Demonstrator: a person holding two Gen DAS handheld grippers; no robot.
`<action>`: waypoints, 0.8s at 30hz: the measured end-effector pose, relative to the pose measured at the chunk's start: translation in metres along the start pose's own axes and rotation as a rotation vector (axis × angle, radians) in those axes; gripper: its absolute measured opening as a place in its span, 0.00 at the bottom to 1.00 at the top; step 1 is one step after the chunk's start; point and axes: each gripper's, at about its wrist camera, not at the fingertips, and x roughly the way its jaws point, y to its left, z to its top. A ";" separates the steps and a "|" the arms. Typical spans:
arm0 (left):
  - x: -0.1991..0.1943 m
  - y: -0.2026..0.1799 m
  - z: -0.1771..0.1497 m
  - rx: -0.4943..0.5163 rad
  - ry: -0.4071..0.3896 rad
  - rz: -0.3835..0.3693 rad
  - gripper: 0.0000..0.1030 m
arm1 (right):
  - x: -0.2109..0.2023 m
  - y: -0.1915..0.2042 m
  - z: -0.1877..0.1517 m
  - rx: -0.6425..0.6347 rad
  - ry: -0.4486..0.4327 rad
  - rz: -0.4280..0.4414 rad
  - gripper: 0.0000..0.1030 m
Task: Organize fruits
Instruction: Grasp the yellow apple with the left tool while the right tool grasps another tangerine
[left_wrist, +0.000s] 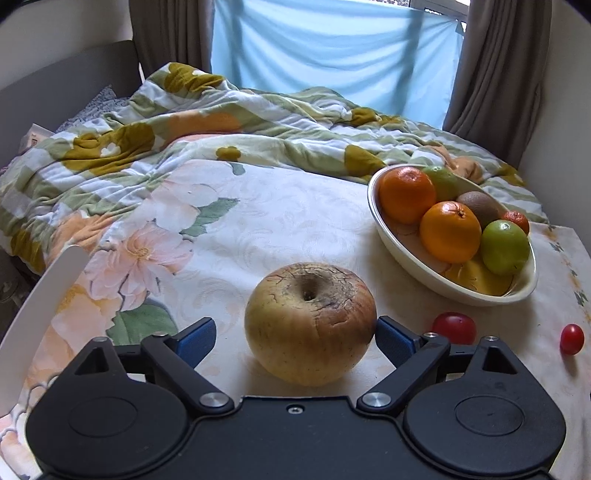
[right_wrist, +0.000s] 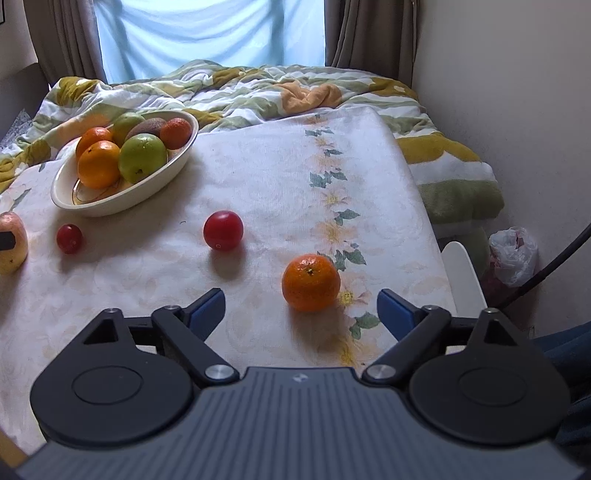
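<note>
Left gripper spread wide around a wrinkled apple on the tablecloth, right pad touching or nearly so; right gripper spread apart, a mandarin just ahead between its fingers; two tomatoes loose near the full fruit bowl.

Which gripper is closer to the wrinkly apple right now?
Left. The left gripper is open with the apple between its fingers. The right gripper is off to the apple's right, facing the mandarin.
</note>
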 end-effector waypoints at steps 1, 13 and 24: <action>0.002 -0.001 0.000 0.005 0.005 -0.005 0.86 | 0.002 0.000 0.001 -0.001 0.005 0.001 0.97; -0.002 0.001 -0.006 0.039 0.019 -0.031 0.76 | 0.022 0.002 0.011 -0.010 0.040 -0.003 0.84; -0.015 0.007 -0.015 0.026 0.021 -0.019 0.76 | 0.033 0.001 0.018 -0.003 0.032 -0.006 0.65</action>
